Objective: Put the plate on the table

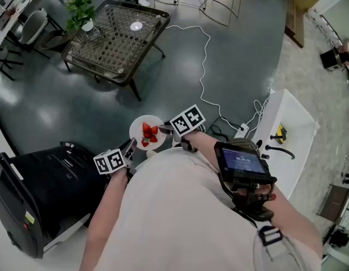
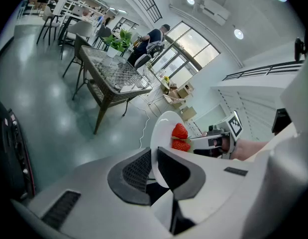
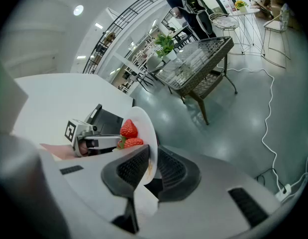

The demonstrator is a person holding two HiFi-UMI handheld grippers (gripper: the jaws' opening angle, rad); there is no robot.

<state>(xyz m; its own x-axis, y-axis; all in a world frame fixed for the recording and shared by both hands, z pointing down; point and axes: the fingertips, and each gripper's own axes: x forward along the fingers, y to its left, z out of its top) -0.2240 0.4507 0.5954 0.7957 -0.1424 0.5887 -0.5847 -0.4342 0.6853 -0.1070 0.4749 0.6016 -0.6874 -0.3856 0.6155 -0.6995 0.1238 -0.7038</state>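
A white plate (image 1: 141, 129) with red strawberries (image 1: 149, 133) on it hangs in the air over the grey floor, held from both sides. My left gripper (image 1: 129, 149) is shut on the plate's near-left rim (image 2: 156, 151). My right gripper (image 1: 167, 131) is shut on the opposite rim (image 3: 150, 148). The strawberries (image 2: 179, 137) lie between the two grippers, and they show again in the right gripper view as strawberries (image 3: 129, 133) above the jaws. The wicker table (image 1: 115, 38) with a glass top stands some way ahead on the floor.
A potted plant (image 1: 81, 13) and a small white disc (image 1: 136, 25) are on the table. A black case (image 1: 33, 191) sits at my left. A white cable (image 1: 203, 66) runs across the floor to a white counter (image 1: 290, 131) at my right. Chairs stand beyond the table.
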